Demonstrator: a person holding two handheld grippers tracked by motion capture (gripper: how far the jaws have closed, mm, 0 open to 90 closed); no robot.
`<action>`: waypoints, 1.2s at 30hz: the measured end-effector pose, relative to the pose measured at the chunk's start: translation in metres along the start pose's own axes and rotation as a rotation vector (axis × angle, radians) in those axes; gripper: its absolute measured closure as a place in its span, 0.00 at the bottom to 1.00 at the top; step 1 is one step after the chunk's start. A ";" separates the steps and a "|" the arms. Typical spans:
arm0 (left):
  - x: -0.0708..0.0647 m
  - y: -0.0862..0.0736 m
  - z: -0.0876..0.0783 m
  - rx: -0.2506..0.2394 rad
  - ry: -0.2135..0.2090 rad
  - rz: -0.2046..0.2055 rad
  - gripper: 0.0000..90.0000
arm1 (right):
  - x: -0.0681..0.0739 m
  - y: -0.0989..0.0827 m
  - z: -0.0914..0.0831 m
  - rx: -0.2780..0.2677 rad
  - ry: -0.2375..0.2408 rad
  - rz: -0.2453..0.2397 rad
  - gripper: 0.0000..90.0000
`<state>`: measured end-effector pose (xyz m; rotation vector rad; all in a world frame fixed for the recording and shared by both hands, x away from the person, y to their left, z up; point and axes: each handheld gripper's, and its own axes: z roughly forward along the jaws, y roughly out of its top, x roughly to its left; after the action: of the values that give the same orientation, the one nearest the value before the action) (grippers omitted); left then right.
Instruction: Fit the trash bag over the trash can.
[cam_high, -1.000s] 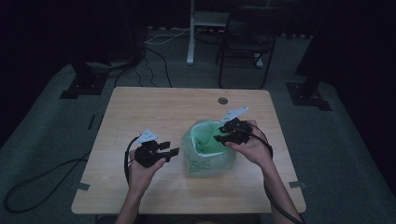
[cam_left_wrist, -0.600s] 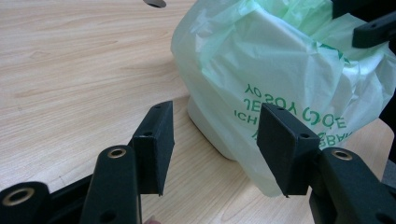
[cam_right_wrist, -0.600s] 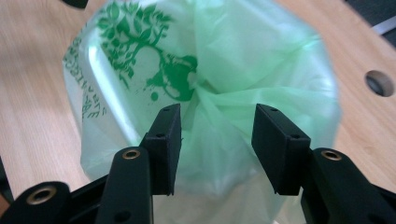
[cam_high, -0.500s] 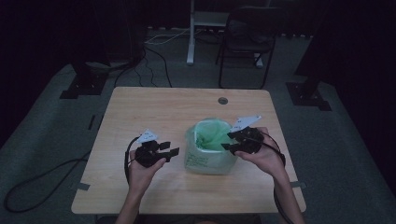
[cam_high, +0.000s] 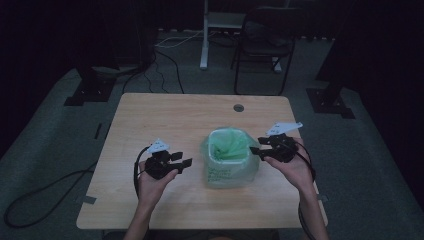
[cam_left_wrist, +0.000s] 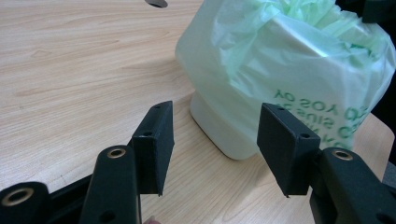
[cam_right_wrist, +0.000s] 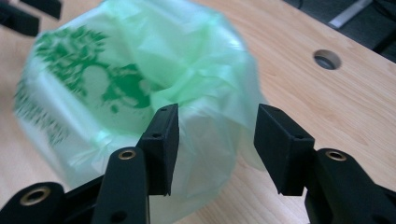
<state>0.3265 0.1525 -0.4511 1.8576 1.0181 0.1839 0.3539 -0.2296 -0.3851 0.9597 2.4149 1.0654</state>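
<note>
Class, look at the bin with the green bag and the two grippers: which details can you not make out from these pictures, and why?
- Inside of the bin: high view, hidden by the bunched green bag.
- Bag's green lettering: left gripper view, cut off by the right jaw; high view, too small.
- Bag's print: right gripper view, blurred.
- Bin's base: right gripper view, hidden behind the bag and jaws.

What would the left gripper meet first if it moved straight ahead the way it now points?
Most likely the green bag pulled over the white bin. The left gripper is open, aimed at the bin's lower side, with bare table between; depth is uncertain.
</note>
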 end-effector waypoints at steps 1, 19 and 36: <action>0.000 0.000 0.000 0.000 0.001 0.000 0.52 | -0.002 -0.001 -0.001 -0.007 -0.003 0.016 0.55; 0.000 0.000 -0.001 0.000 0.003 0.001 0.52 | -0.018 -0.013 -0.014 -0.223 0.086 0.157 0.51; 0.000 0.000 0.000 0.002 0.003 0.002 0.52 | -0.026 -0.037 0.029 0.012 -0.131 0.201 0.52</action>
<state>0.3267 0.1527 -0.4511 1.8607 1.0194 0.1869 0.3721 -0.2507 -0.4312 1.2570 2.2589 1.0191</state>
